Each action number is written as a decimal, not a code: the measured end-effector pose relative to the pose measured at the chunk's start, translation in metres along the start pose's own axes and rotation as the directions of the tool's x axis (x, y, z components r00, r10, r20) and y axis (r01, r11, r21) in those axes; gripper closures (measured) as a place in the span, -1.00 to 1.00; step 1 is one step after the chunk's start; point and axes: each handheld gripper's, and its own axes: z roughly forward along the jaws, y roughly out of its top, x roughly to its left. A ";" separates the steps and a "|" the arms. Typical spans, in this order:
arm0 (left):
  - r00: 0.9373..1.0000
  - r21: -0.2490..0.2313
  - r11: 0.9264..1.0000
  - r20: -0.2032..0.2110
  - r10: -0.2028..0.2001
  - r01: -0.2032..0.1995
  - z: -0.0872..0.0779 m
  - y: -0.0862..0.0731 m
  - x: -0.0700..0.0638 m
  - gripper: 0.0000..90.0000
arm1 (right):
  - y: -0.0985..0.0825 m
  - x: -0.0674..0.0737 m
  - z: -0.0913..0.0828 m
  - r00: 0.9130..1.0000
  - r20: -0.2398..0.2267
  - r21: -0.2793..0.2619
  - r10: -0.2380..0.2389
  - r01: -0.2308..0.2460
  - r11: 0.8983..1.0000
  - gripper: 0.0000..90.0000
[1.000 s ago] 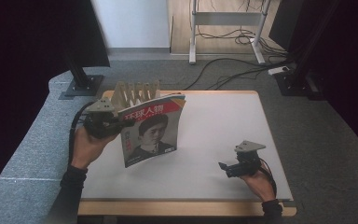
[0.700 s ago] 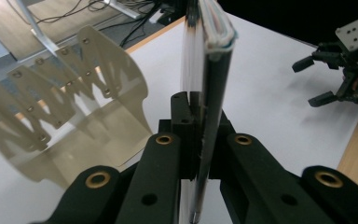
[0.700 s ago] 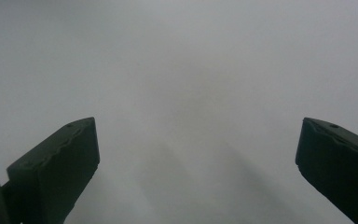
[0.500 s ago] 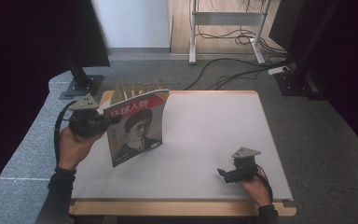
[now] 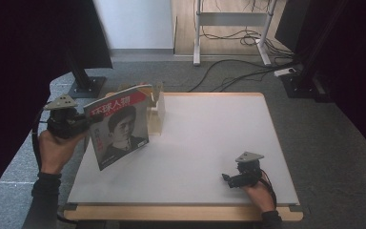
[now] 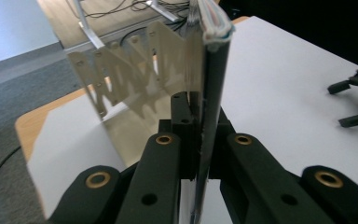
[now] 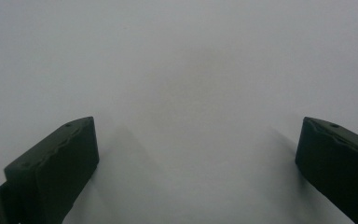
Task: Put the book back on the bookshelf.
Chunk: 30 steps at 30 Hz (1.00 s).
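The left gripper (image 5: 91, 120) clamps a glossy magazine (image 5: 119, 125) by its spine edge, holding it upright over the table's (image 5: 209, 143) 9 o'clock edge. A toothed wooden rack (image 5: 155, 112) stands just behind. At 5 o'clock, the right gripper (image 5: 226, 180) rests jaws wide on matte white.

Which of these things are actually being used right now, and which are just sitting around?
In use:
- magazine, held upright, clamped in the left gripper
- wooden slotted rack at the table's far left, right beside the magazine

Just about:
- right gripper, open, resting on the white table, holding nothing
- cables on the floor
- metal stand beyond the table
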 end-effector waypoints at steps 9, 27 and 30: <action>0.995 -0.002 0.998 -0.081 -0.063 0.063 0.002 -0.007 0.020 0.94 | 0.000 0.000 0.000 1.000 0.002 -0.002 0.001 -0.001 1.000 -1.00; 0.983 -0.030 0.993 -0.145 -0.117 0.114 0.040 0.009 0.037 0.94 | 0.000 0.000 0.000 1.000 -0.001 0.002 0.004 -0.004 1.000 -1.00; 0.980 -0.042 0.992 -0.156 -0.124 0.119 0.049 0.013 0.039 0.94 | 0.000 0.000 0.000 1.000 -0.001 0.002 0.003 -0.003 1.000 -1.00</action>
